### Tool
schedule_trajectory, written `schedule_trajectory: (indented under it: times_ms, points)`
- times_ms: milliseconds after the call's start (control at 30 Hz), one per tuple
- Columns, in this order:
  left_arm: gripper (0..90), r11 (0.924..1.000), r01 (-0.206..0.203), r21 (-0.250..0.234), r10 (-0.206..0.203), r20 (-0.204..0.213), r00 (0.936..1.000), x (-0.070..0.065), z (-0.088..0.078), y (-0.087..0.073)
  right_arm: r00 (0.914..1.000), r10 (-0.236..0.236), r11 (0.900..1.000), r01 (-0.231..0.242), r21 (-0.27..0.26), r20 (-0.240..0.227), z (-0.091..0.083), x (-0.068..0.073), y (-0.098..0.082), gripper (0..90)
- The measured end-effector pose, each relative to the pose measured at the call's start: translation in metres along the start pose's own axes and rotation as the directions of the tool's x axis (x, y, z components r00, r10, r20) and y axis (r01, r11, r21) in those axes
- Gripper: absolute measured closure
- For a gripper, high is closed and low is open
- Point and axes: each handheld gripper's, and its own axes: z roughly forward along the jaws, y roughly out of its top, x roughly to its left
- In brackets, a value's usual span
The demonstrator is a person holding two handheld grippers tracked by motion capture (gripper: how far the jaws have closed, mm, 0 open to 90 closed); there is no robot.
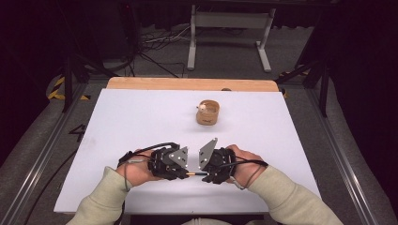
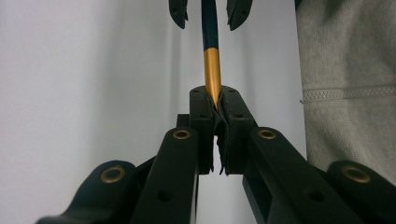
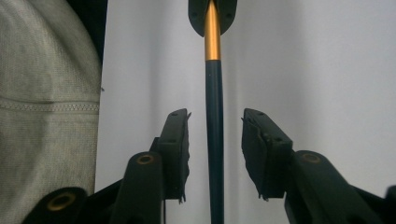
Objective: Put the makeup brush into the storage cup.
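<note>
Low in the frame's middle, left gripper (image 2: 214,105) clamped on the gold end of the pen (image 3: 214,121), right gripper (image 3: 215,123) released, its fingers (image 3: 175,140) astride the dark barrel untouching — best squeezed evenly, centred, before pulling straight.

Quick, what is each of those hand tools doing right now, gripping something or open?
Left tool: shut on the gold end of the pen.
Right tool: open, its jaws either side of the pen's dark barrel, not touching it.
</note>
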Motion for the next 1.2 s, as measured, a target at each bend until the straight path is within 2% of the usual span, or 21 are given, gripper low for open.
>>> schedule_trajectory:
  times_ms: [233, 433, 633, 733, 800, 867, 900, 933, 967, 1033, 1067, 1200]
  points:
    - [85.6, 1.0, -0.001, 0.008, 0.001, 0.005, 1.0, -0.001, 0.001, 0.001, 0.9999, 0.005, 1.0, -0.006, 0.025, 0.012, 0.003, 0.0, 0.003, 75.0]
    - [85.5, 0.9999, 0.002, 0.011, -0.002, 0.001, 1.0, -0.001, 0.002, 0.002, 0.9999, -0.016, 0.999, 0.016, 0.052, 0.004, 0.006, 0.001, 0.005, 82.2]
    - [85.4, 0.9999, 0.007, 0.014, -0.007, 0.004, 1.0, -0.001, 0.004, 0.002, 0.9994, -0.036, 0.998, 0.036, 0.06, -0.001, 0.008, 0.001, 0.005, 82.7]
    - [85.2, 0.9998, 0.002, 0.018, -0.003, 0.006, 1.0, 0.0, 0.003, 0.002, 0.9994, -0.035, 0.997, 0.035, 0.062, -0.004, 0.008, 0.0, 0.005, 83.1]
    - [84.9, 0.9999, 0.014, 0.008, -0.014, 0.009, 0.9999, 0.0, 0.003, 0.002, 0.9994, -0.034, 0.998, 0.034, 0.059, -0.003, 0.008, 0.0, 0.005, 83.3]
    - [84.0, 0.9999, 0.016, -0.001, -0.016, -0.006, 0.9999, 0.001, 0.003, 0.001, 0.9997, -0.025, 0.998, 0.025, 0.056, 0.003, 0.008, 0.0, 0.004, 83.4]
    - [80.3, 0.9997, 0.024, -0.005, -0.024, -0.013, 0.9996, 0.001, 0.002, 0.001, 0.9996, -0.029, 0.998, 0.029, 0.054, 0.005, 0.007, -0.001, 0.004, 83.5]
    - [71.4, 0.9997, 0.024, -0.005, -0.024, -0.013, 0.9996, 0.001, 0.002, 0.001, 0.9996, -0.027, 0.998, 0.027, 0.052, 0.003, 0.007, -0.001, 0.004, 83.5]
    - [63.8, 0.9981, 0.06, -0.017, -0.06, -0.014, 0.9981, 0.004, 0.0, 0.0, 0.9998, -0.022, 0.999, 0.022, 0.046, 0.002, 0.006, -0.001, 0.003, 83.5]
    - [56.1, 0.9976, 0.064, -0.026, -0.064, -0.02, 0.9977, 0.005, -0.002, -0.002, 0.9998, -0.019, 0.999, 0.019, 0.038, 0.0, 0.005, -0.001, 0.002, 83.5]
    - [56.1, 0.9963, 0.076, -0.039, -0.077, -0.027, 0.9966, 0.006, -0.003, -0.003, 0.9998, -0.019, 0.999, 0.019, 0.038, 0.0, 0.005, -0.001, 0.002, 83.5]
    - [31.6, 0.9881, 0.121, -0.094, -0.125, -0.033, 0.9916, 0.009, -0.008, -0.01, 1.0, 0.0, 1.0, 0.0, 0.002, 0.009, -0.002, -0.005, -0.002, 83.5]
